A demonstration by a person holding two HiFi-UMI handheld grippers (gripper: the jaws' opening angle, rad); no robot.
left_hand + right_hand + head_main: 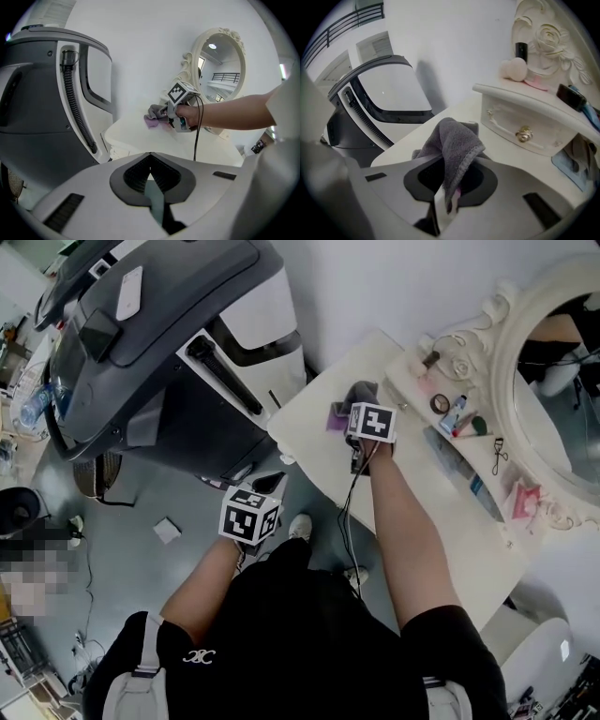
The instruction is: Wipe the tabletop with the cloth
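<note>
A grey cloth with a purple side (343, 411) lies bunched on the cream tabletop (427, 521) near its far left corner. My right gripper (360, 439) is shut on the cloth. In the right gripper view the grey cloth (454, 138) rises in a fold out of the closed jaws of the right gripper (451, 187) and hides their tips. My left gripper (253, 521) hangs off the table's left side, over the floor, shut with nothing in it. Its view shows the left gripper (150, 157) with jaws together, and beyond it the cloth (153, 117) on the tabletop (140, 138).
A big grey and white machine (159, 343) stands just left of the table. An ornate oval mirror (548, 381) and a raised shelf with a small drawer (524, 133) run along the table's far side. Cosmetics (457, 413) lie on the shelf, with a pink sponge (512, 68).
</note>
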